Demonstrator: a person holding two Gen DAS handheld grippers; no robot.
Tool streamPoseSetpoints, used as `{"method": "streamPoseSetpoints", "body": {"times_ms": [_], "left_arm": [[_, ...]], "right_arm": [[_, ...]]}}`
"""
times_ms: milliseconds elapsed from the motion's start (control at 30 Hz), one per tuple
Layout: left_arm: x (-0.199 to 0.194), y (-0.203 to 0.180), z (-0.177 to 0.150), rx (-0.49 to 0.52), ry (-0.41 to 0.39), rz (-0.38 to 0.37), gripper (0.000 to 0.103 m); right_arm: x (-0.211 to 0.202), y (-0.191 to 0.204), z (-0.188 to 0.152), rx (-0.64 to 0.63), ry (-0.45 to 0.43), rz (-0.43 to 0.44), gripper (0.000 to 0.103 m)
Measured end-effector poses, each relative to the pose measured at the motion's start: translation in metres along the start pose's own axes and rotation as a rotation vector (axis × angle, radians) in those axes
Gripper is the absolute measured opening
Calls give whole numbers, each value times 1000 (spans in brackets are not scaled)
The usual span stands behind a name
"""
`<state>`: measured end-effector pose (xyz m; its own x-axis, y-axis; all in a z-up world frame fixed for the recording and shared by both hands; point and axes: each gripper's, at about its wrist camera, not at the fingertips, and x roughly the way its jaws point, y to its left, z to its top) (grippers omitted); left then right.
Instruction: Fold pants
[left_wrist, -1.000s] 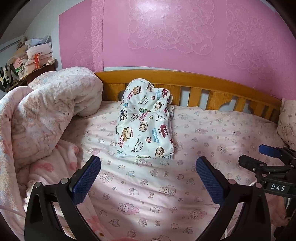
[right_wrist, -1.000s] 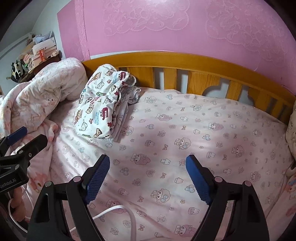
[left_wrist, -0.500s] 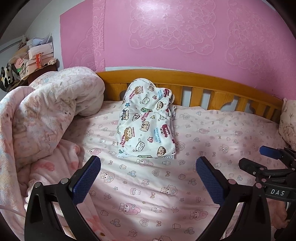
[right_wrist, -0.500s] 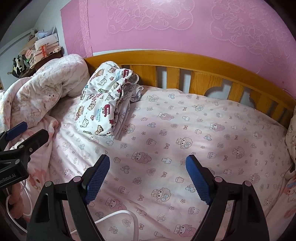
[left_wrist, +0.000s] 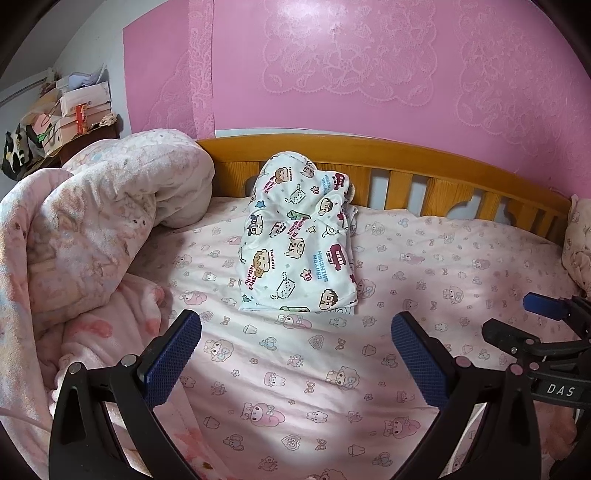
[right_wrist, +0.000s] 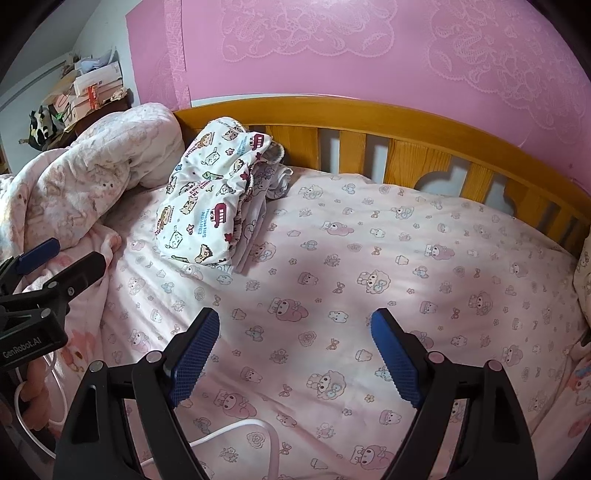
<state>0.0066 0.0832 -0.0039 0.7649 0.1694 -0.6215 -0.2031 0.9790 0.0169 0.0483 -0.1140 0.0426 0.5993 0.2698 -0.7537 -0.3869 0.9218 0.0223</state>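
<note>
A: Pants sit folded at the bed's far edge — against the rail.
B: Left gripper and right gripper — both jaws spread, holding nothing.

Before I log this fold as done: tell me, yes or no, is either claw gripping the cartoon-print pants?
No: the cartoon-print pants lie folded near the headboard, while the left claw and right claw gape open, holding nothing.
</note>
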Motion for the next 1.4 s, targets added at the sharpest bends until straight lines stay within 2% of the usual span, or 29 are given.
{"method": "streamPoseSetpoints", "body": {"times_ms": [1400], "left_arm": [[1,0,0,10,8,10,102]], "right_arm": [[2,0,-1,5,10,-7,85]]}}
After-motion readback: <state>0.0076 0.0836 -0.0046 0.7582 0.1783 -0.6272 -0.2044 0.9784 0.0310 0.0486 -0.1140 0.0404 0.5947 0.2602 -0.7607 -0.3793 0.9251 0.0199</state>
